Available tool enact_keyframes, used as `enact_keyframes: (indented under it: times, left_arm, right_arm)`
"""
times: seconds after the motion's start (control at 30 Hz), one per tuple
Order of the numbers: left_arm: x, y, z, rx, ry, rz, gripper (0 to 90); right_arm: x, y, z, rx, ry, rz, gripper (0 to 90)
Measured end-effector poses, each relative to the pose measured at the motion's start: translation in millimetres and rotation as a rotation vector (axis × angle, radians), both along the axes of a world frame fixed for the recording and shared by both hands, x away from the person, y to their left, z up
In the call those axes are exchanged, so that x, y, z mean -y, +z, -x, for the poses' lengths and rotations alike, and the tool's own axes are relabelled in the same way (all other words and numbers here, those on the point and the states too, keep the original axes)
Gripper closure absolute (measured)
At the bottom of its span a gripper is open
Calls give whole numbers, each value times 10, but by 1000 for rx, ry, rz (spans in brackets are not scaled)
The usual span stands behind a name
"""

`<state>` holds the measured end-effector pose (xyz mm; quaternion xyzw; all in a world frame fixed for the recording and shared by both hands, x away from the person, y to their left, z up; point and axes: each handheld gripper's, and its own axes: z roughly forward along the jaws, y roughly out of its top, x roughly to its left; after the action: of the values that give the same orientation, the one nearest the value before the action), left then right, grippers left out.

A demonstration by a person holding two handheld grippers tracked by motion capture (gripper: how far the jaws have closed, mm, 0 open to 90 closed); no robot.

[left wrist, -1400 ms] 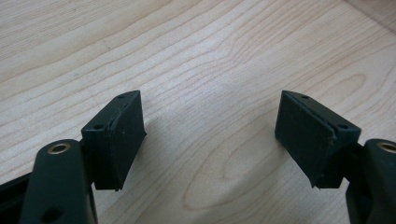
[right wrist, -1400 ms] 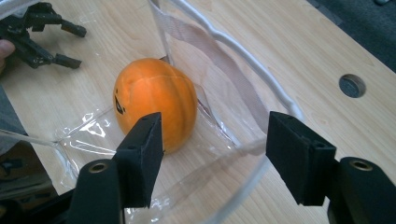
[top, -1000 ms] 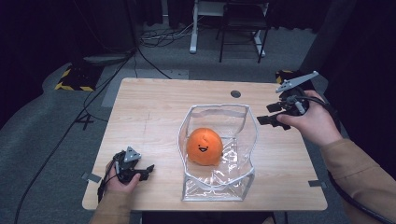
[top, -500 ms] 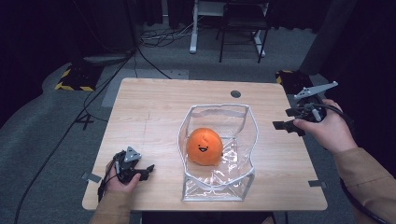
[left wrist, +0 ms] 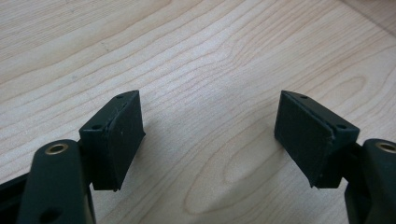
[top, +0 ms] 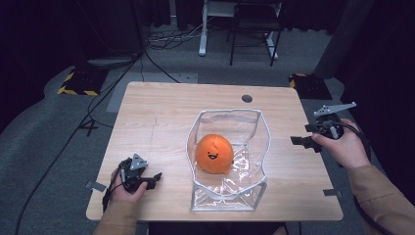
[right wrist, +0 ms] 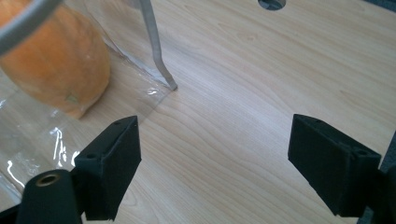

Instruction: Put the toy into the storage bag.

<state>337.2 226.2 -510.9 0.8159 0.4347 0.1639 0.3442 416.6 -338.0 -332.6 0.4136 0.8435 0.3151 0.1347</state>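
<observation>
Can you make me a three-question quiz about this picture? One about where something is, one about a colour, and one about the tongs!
1. Where is the round plush toy with a smiley face?
A. inside the clear plastic bag
B. on the floor
C. in a hand

2. What colour is the toy?
A. blue
B. orange
C. green

3. How are the right tongs?
A. shut on the bag
B. shut on the toy
C. open, holding nothing

Answers:
1 A, the bag's rim rings the toy on the wooden table.
2 B, it shows orange through the plastic.
3 C, the pads stand wide apart over bare wood.
</observation>
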Motion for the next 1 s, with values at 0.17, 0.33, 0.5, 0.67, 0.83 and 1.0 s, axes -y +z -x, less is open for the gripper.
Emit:
enact_keyframes:
  times: [0.17,0.33,0.5,0.67,0.83,1.0]
  left_arm:
    - [-1,0,-1,1,0,0,242]
    - [-1,0,-4,1,-1,-1,241]
    - [0,0,-4,1,-1,-1,241]
    - [1,0,-3,2,-1,-1,241]
    - [1,0,-4,2,-2,-1,241]
    - [1,0,-3,1,-1,-1,241]
  right_arm:
    - [69,-194,-6,-13,-16,-17,184]
    - [153,-433,11,-26,-37,-11,185]
    - [201,-631,39,-1,-42,-6,184]
    - [230,-826,83,29,-38,-36,184]
    - [235,-985,129,54,-33,-80,184]
    - [261,-1233,194,67,-40,-91,183]
